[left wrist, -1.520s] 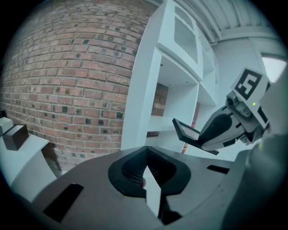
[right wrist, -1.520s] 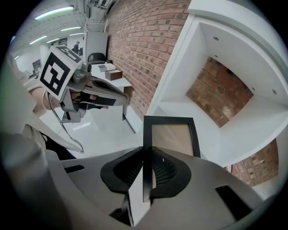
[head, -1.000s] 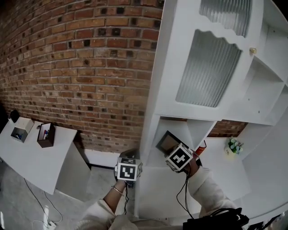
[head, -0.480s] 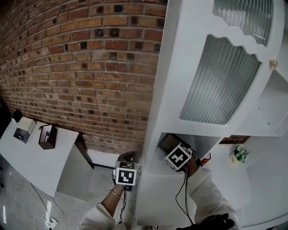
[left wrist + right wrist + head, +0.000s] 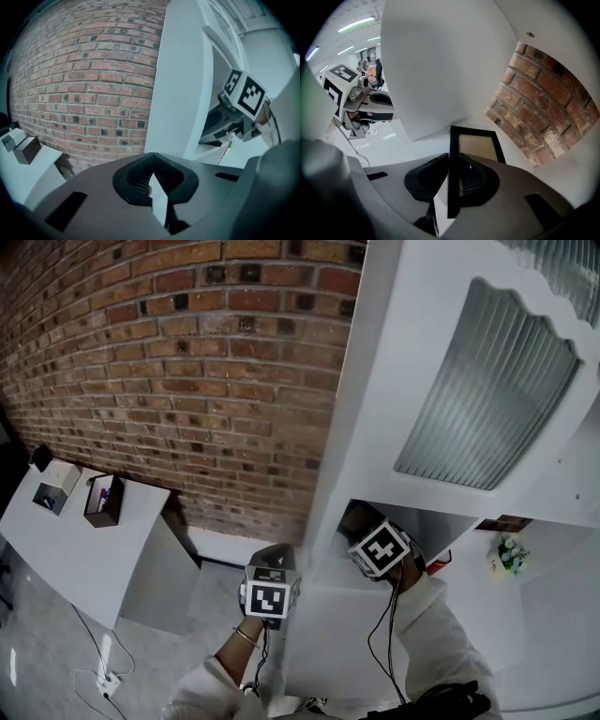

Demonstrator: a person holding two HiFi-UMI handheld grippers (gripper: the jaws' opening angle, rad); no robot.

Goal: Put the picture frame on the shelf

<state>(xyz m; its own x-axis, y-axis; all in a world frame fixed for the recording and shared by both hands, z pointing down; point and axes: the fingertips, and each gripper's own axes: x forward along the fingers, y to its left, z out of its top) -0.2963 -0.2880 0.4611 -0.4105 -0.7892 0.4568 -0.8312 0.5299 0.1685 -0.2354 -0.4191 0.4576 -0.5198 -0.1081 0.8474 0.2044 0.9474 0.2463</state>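
A white shelf unit [image 5: 375, 427] stands against a red brick wall [image 5: 187, 381], with grey floor below.

Nearest, the left gripper [image 5: 152, 177] hangs outside the unit's side panel. Its jaws are pressed together and nothing is between them.

Just to its right, the right gripper [image 5: 450, 161] reaches into the open compartment under the ribbed glass door [image 5: 487, 390]. Its jaws pinch the picture frame [image 5: 477, 145] by one long edge. The frame is black with a tan centre. It stretches away from the jaws over the white shelf board [image 5: 417, 145], inside the compartment, with the brick showing behind it. Whether its far end rests on the board cannot be told.

Further right on the same level, a small bunch of flowers [image 5: 509, 554] sits well apart from the frame.

Off to the left, away from the unit, a white side table [image 5: 75, 559] stands by the wall. It carries a dark open box [image 5: 100, 502] and a paler box [image 5: 49, 493]. A cable [image 5: 98, 662] trails on the floor beside it.
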